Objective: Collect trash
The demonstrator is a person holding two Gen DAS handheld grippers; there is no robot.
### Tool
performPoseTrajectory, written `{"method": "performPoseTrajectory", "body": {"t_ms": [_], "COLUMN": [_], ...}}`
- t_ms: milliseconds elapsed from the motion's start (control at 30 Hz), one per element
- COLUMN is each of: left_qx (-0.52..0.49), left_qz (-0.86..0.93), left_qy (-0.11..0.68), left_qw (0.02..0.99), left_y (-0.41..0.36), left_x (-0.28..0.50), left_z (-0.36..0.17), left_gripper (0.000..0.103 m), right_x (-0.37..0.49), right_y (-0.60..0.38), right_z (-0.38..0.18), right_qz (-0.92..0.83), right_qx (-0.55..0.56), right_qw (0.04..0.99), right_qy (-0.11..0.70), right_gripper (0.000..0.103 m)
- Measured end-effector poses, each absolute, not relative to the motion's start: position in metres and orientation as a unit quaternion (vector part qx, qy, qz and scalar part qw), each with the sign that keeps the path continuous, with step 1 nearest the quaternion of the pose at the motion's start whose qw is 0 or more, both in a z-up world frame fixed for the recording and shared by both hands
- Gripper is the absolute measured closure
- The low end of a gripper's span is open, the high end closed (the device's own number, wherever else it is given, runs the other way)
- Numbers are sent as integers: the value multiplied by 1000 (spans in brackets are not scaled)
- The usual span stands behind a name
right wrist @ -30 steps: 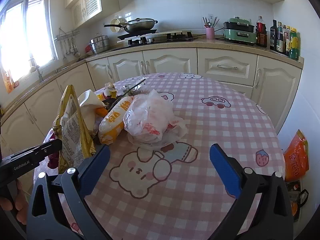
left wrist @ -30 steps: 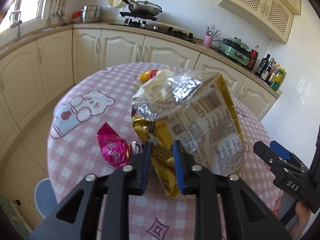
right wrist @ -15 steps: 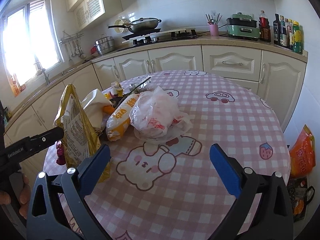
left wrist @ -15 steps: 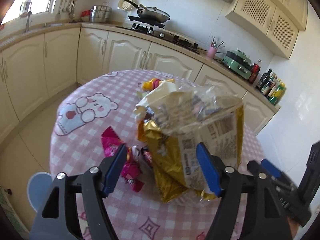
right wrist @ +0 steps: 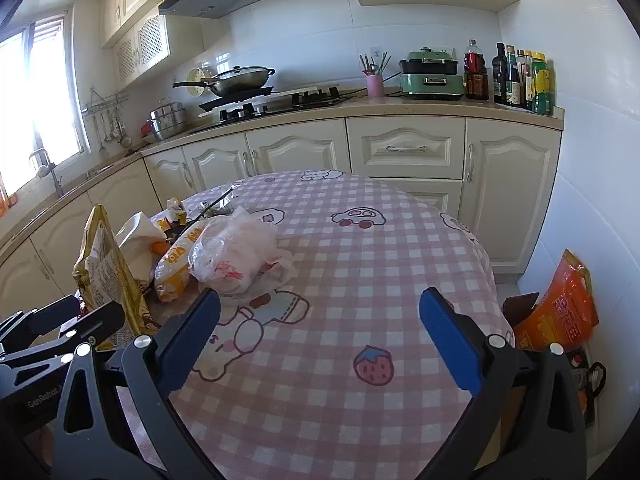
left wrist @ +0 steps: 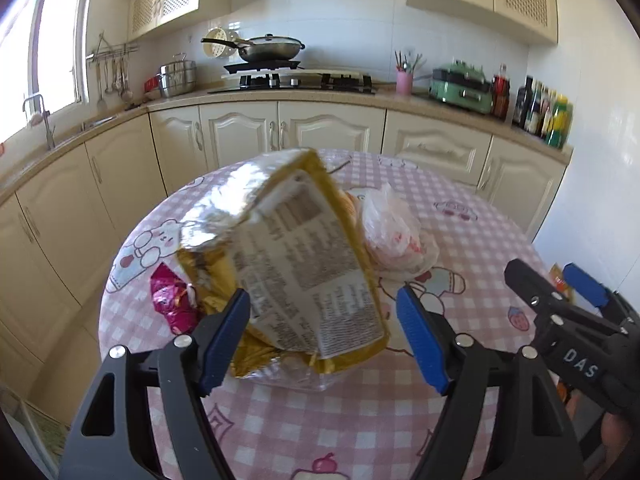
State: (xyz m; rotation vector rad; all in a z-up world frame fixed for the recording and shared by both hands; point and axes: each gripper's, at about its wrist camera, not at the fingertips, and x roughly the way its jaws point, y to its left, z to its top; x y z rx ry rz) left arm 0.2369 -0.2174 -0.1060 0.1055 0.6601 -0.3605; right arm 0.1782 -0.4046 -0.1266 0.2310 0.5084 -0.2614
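Observation:
A large gold foil snack bag stands upright on the pink checked tablecloth, just in front of my open left gripper; the jaws stand wide on either side of it without holding it. It also shows at the left of the right wrist view. Beside it lie a magenta wrapper, a crumpled clear plastic bag, a yellow snack pack and white paper. My right gripper is open and empty over the table's near side.
An orange bag and a cardboard box sit on the floor right of the table. Cream cabinets and a counter with stove, wok and bottles curve behind. A blue stool edge lies hidden low left.
My left gripper has let go of the gold bag and opened wide, drawing back and turning right. The bag now stands free on the table. The right gripper tilted upward slightly.

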Motion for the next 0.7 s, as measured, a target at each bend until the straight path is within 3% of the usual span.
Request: {"method": "performPoseTrajectory", "body": {"t_ms": [233,267,300,533,700], "left_qx": [100,97,93,70,25], "left_qz": [-117,-116,-118,-156,-187], "left_qy": [329,332,338,349,313], "left_qw": [932,931,929,921,931], "left_y": [-246,-245,-244,-237,-217], "left_x": [253,255,259,267,260], "left_z": [-114,-115,-116,-119,-104], "left_gripper": [30,34,53,93,99], "right_x": [190,192,194,216,238], "right_y": [-416,-415,-414,-405,-394], "right_z": [-139,-140,-140,-139,-136], "right_qz": [-110,-104,-99,-70,-48], "right_qx": [123,123,123,104,81], "right_qw": [948,948,948,946,942], "right_qy": [272,274,277,299,321], "right_gripper": [7,7,7,7,7]}}
